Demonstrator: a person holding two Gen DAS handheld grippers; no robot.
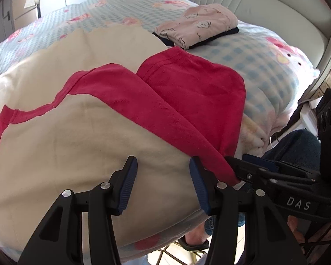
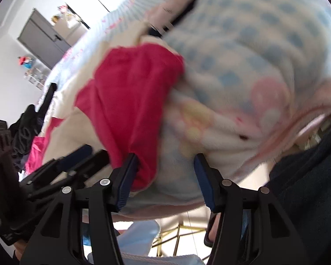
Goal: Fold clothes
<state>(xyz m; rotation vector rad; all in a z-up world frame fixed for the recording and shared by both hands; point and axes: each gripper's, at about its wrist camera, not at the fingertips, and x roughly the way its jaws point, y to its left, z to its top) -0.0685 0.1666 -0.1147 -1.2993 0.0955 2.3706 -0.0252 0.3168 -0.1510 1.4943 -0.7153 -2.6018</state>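
Cream-and-red shirt [image 1: 77, 132] lies spread on the bed [image 1: 264, 66], near edge overhanging. Left claw [image 1: 163, 181] stands open over the cream cloth; right claw [image 2: 165, 176] is open, red sleeve hem [image 2: 143, 172] beside one pad. A one-layer pinch may drag the shirt off. Count: one shirt, two claws, one folded stack [image 1: 198, 28].

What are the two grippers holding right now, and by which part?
Nothing is gripped. The left gripper stands open over the shirt; the right gripper stands open around its red sleeve end.
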